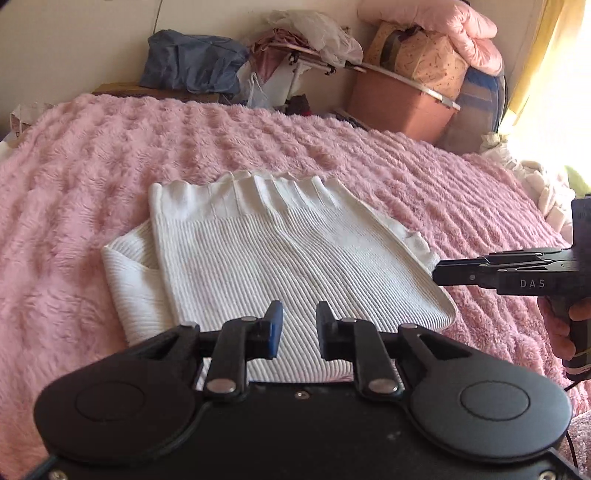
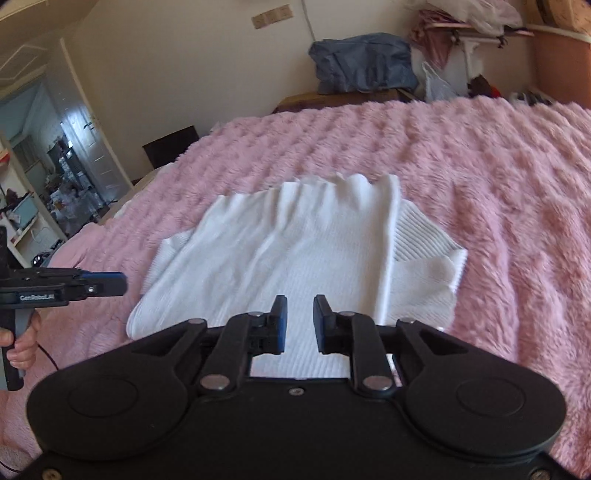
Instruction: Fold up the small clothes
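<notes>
A white ribbed knit garment (image 1: 266, 258) lies partly folded on the pink fluffy blanket (image 1: 92, 166), its ruffled hem toward the far side. It also shows in the right wrist view (image 2: 295, 251), with a folded sleeve at its right. My left gripper (image 1: 299, 325) hovers over the garment's near edge, jaws slightly apart and empty. My right gripper (image 2: 300, 321) hovers over the near edge too, jaws slightly apart and empty. Each gripper shows side-on in the other's view: the right gripper (image 1: 439, 275) by the garment's right edge, the left gripper (image 2: 123, 282) by its left edge.
Beyond the bed's far edge stand a blue bag (image 1: 192, 62), a brown bin (image 1: 399, 103) with patterned bundles and pink bedding (image 1: 454, 26). Bright window light falls at the right. In the right wrist view an open doorway (image 2: 48, 158) lies at left.
</notes>
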Demonstrator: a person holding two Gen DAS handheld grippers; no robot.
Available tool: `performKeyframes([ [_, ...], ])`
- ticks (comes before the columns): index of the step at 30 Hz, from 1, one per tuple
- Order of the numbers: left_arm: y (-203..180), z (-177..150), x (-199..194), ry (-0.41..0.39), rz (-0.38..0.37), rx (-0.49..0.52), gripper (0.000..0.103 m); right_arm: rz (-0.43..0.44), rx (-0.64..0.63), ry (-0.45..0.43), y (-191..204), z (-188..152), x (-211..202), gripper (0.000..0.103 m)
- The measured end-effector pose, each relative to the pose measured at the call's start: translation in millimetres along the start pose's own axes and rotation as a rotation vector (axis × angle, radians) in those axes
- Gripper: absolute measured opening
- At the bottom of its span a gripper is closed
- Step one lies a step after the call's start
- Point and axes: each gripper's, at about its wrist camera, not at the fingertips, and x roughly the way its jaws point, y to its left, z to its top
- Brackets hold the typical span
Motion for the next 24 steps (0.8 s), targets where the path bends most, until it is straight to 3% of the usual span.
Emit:
performKeyframes([
  [3, -4.8, -7.0, 25.5, 0.068, 0.035, 0.0, 0.018, 0.01, -0.03, 0.071, 12.7, -6.9, 26.0, 0.017],
  [9, 4.6, -28.3, 53.4, 0.177, 0.117, -0.032, 0.019, -0.109, -0.029, 0.14, 0.4, -29.9, 41.7, 0.017],
  [18, 28.5, -44.3, 46.6, 0.17, 0.109, -0.112, 0.023, -0.168, 0.135, 0.147, -49.7, -47.0, 26.0, 0.01],
  [24, 18.8, -29.4, 25.2, 0.134, 0.115, -0.107, 0.028, -0.201, 0.085, 0.123, -17.3, -20.2, 19.7, 0.017],
])
